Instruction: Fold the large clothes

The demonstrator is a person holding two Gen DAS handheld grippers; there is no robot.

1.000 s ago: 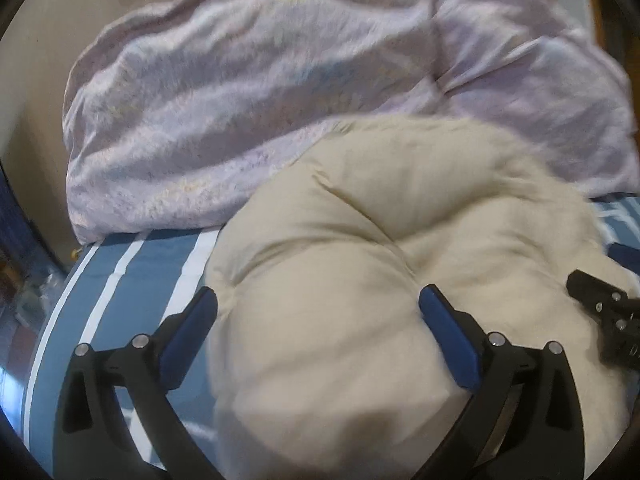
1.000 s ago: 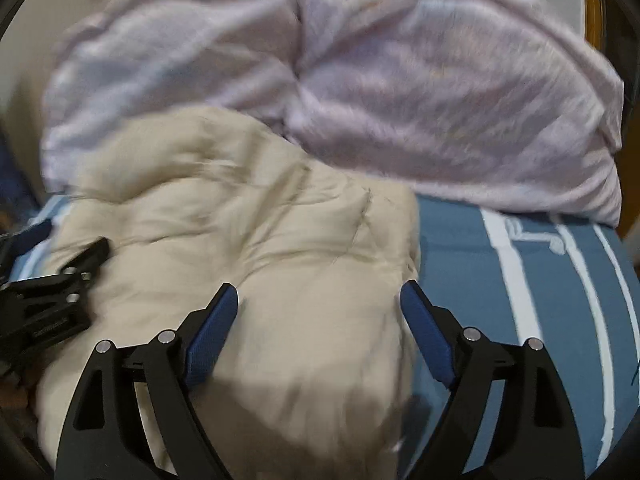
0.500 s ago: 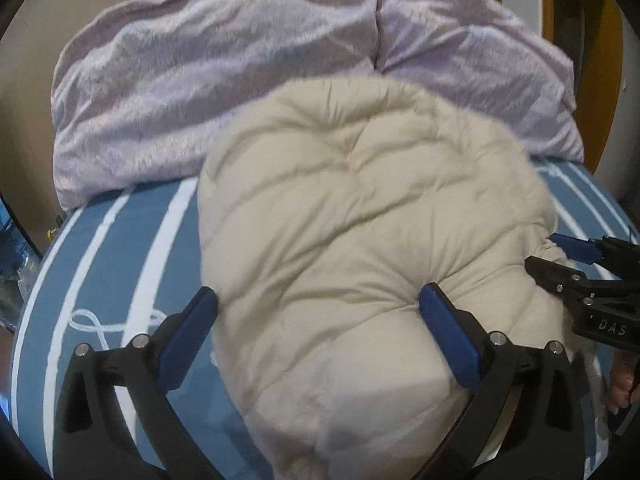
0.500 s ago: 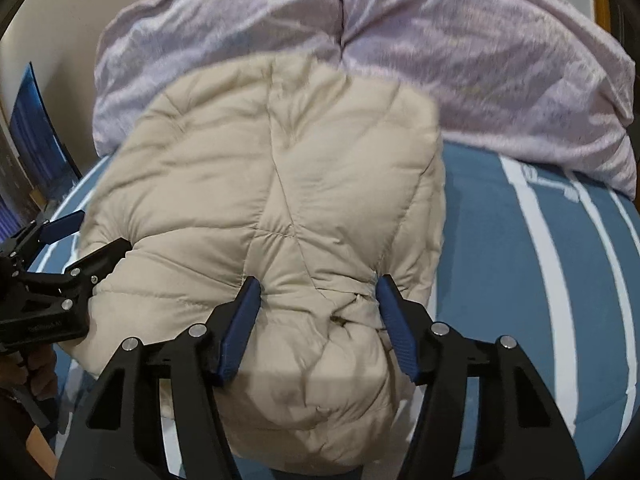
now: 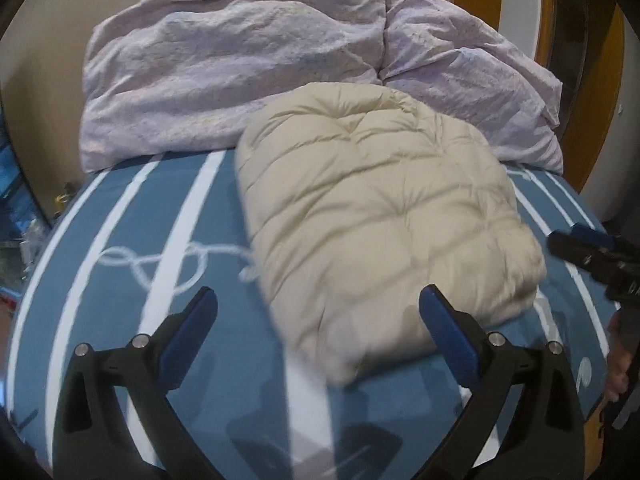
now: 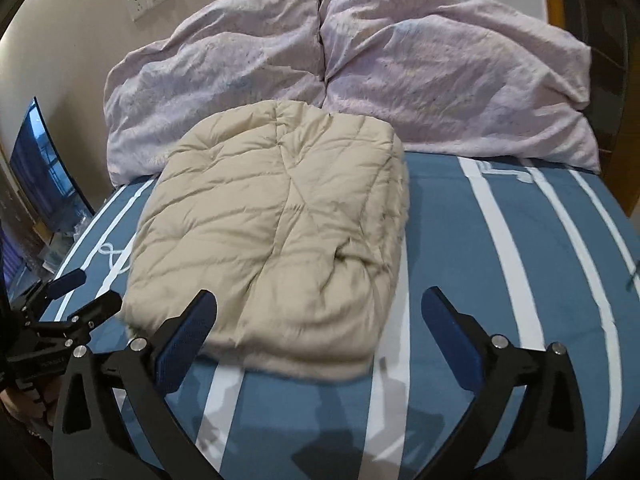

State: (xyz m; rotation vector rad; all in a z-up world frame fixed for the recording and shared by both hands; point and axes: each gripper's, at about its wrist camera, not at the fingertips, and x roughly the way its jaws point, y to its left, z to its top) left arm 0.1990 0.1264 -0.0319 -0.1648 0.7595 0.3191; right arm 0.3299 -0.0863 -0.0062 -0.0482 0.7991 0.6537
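Both grippers pulled back off folded beige jacket | left gripper jaws spread | right gripper jaws opening, empty

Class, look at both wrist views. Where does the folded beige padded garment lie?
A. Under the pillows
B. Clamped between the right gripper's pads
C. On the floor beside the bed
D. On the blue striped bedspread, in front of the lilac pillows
D: the garment rests on the bedspread, pillows behind it.
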